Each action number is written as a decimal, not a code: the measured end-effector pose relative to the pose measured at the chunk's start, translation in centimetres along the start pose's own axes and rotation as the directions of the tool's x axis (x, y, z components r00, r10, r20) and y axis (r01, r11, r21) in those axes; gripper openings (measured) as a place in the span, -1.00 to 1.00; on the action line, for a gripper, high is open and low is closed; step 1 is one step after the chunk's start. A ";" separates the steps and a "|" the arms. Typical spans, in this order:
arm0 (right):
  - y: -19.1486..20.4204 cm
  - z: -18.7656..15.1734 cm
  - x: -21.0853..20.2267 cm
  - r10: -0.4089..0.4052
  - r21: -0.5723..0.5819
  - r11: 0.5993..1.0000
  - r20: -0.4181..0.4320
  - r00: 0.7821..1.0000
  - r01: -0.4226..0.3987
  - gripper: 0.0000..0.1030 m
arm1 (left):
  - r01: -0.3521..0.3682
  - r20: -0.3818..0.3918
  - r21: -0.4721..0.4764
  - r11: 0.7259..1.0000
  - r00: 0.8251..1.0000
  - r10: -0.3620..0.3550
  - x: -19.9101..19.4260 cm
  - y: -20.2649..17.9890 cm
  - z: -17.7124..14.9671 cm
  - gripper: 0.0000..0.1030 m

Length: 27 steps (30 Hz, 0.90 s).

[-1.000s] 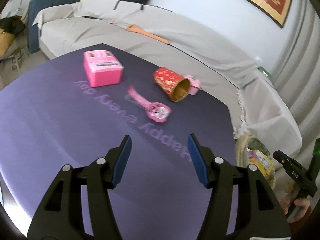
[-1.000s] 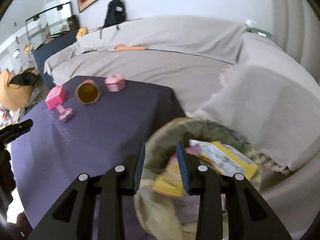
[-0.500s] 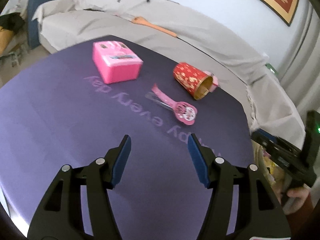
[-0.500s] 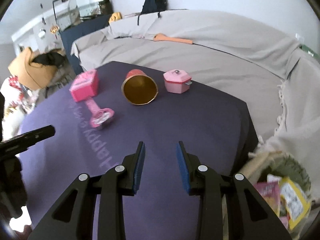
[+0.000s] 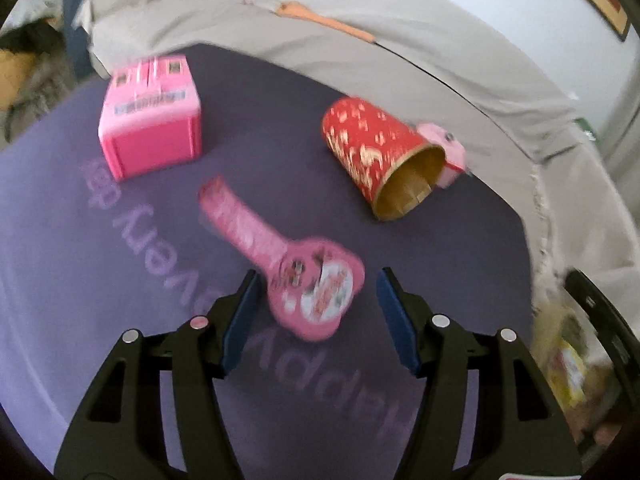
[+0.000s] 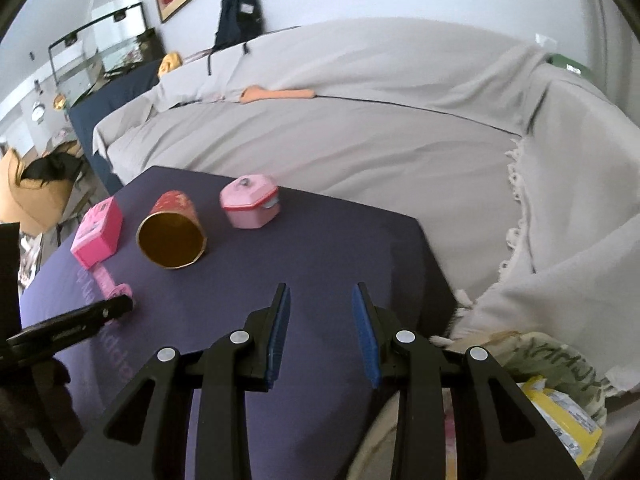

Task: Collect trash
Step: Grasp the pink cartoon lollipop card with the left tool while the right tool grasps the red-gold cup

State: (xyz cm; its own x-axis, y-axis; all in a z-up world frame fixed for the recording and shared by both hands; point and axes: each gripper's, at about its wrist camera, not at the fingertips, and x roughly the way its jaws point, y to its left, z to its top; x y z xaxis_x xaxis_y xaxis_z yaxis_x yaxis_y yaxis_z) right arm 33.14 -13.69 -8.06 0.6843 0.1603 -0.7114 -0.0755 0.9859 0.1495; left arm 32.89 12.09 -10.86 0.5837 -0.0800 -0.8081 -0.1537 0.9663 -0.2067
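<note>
A pink guitar-shaped toy package point(image 5: 296, 272) lies on the purple tablecloth point(image 5: 120, 264). My left gripper point(image 5: 316, 312) is open, its jaws on either side of the package's round end, just above it. A red and gold paper cup point(image 5: 380, 160) lies on its side behind, open end toward me. A pink box point(image 5: 152, 128) sits at the left. My right gripper point(image 6: 320, 332) is open and empty over the table's right edge. The cup point(image 6: 172, 232), a pink pot-shaped container point(image 6: 250, 202) and the pink box point(image 6: 98, 232) show beyond it.
A woven basket point(image 6: 560, 364) holding yellow wrappers point(image 6: 564, 420) stands at the table's right, below my right gripper. A sofa covered in beige cloth point(image 6: 340, 136) curves behind the table, with an orange scratcher point(image 6: 276, 94) on it.
My left gripper has moved forward and down to the pink guitar-shaped package. My right gripper has swung from over the basket to above the table and opened wider.
</note>
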 end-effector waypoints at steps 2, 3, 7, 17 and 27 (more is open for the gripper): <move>-0.7 -0.2 0.0 0.005 0.011 1.000 -0.002 1.000 -0.005 -0.39 | -0.029 0.000 -0.008 1.000 1.000 0.029 0.7 -0.5 0.3 0.12; -0.9 -0.4 0.1 0.009 0.015 1.000 -0.004 1.000 -0.009 -0.39 | -0.053 0.015 0.006 0.999 0.998 0.053 0.9 -1.0 0.2 0.12; -0.9 -0.8 0.3 0.079 0.021 0.997 -0.014 0.997 -0.079 -0.39 | -0.014 0.015 0.079 0.997 1.000 0.013 0.9 -1.2 0.0 -0.06; 6.7 1.4 2.7 0.269 -0.082 0.960 -0.014 0.963 -0.269 -0.05 | 0.116 0.001 0.172 0.978 0.993 -0.117 -3.9 5.8 -1.7 -0.06; 15.9 5.3 7.6 0.201 -0.262 0.947 0.027 0.979 -0.187 0.37 | 0.141 -0.003 0.139 0.980 0.990 -0.142 -4.8 10.2 -1.4 -0.06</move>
State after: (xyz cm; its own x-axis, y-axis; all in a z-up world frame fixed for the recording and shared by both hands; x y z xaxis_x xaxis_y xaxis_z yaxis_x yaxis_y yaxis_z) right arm 40.99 2.99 -7.39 0.6743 0.3539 -0.6481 -0.3895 0.9161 0.0951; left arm 27.41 21.98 -9.89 0.5972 -0.2168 -0.7722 0.0425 0.9700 -0.2395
